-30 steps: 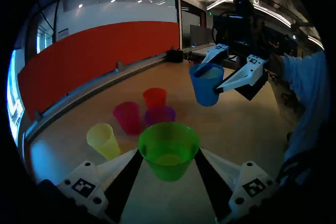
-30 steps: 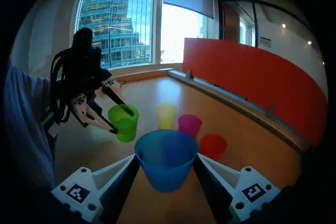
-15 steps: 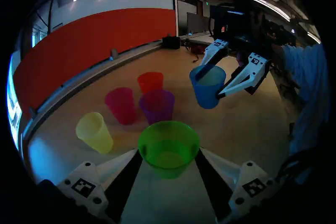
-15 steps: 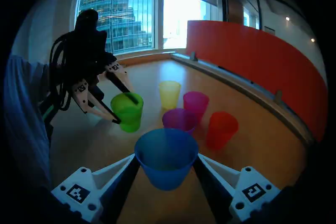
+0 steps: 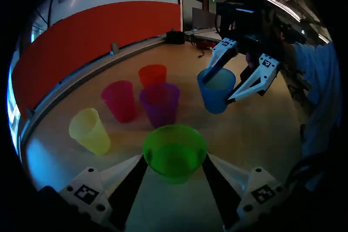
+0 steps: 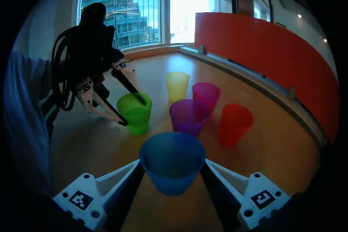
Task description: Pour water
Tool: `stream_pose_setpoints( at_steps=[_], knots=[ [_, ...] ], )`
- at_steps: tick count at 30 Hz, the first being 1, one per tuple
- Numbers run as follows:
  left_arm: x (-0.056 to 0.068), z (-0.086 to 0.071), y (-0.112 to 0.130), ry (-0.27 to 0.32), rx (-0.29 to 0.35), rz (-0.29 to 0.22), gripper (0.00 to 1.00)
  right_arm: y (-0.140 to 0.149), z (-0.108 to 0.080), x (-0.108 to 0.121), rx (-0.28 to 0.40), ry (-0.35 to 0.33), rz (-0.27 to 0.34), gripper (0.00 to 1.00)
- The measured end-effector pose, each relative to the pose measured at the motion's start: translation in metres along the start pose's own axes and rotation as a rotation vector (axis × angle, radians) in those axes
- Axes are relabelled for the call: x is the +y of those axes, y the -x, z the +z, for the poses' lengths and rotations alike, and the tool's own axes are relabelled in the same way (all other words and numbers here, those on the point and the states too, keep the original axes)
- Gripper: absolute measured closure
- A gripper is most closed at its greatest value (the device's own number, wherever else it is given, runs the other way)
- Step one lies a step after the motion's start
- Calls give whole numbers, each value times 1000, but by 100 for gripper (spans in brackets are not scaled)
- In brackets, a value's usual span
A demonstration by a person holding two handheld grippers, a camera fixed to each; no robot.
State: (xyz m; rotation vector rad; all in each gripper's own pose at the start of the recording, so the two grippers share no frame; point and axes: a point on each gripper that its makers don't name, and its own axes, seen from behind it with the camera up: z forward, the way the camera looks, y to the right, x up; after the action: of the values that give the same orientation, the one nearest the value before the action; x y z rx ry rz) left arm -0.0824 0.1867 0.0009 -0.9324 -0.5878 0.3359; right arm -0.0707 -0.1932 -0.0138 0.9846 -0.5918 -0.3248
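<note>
My left gripper (image 5: 175, 162) is shut on a green cup (image 5: 174, 152) held upright above the wooden table (image 5: 243, 123); water lies in its bottom. My right gripper (image 6: 172, 172) is shut on a blue cup (image 6: 172, 161), also upright. In the left gripper view the blue cup (image 5: 216, 89) hangs farther off at the right between the right gripper's white fingers (image 5: 254, 82). The right gripper view has the green cup (image 6: 135, 112) at the left, pinched by the left gripper (image 6: 132, 111). A purple cup (image 5: 160, 103) stands between the two held cups.
On the table stand a yellow cup (image 5: 89, 130), a pink cup (image 5: 118, 100) and a red cup (image 5: 152, 75), near the purple one. A red wall panel (image 5: 95, 31) runs along the table's far edge. A person's blue sleeve (image 5: 319, 84) is at the right.
Both grippers have come lower and nearer to the group of cups, which looms larger in both views. The held cups stay upright and gripped.
</note>
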Motion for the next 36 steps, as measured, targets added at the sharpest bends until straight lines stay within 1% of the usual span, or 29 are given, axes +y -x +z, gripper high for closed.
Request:
stream_pose_setpoints(
  at_steps=[8, 14, 18, 20, 21, 24, 29, 36],
  knots=[
    [1, 0, 3, 5, 4, -8, 15, 3, 5, -1, -4, -3, 3, 11],
    [3, -2, 6, 10, 0, -2, 15, 5, 9, -2, -7, -1, 1, 11],
    [4, -4, 11, 14, -21, 6, 7, 6, 11, -3, -10, -4, 5, 10],
    [5, -4, 15, 19, -43, 12, 1, 8, 12, -5, -16, -6, 5, 10],
    [5, -4, 17, 19, -50, 14, 1, 9, 12, -5, -19, -6, 3, 10],
    [5, -5, 20, 13, -63, 18, 1, 12, 15, -7, -24, -6, -6, 10],
    [1, -8, 24, -3, -64, 11, 1, 16, 18, -9, -31, -8, -17, 10],
    [-4, -21, 25, -24, -49, -13, 1, 20, 19, -7, -34, -1, -16, 10]
  ],
)
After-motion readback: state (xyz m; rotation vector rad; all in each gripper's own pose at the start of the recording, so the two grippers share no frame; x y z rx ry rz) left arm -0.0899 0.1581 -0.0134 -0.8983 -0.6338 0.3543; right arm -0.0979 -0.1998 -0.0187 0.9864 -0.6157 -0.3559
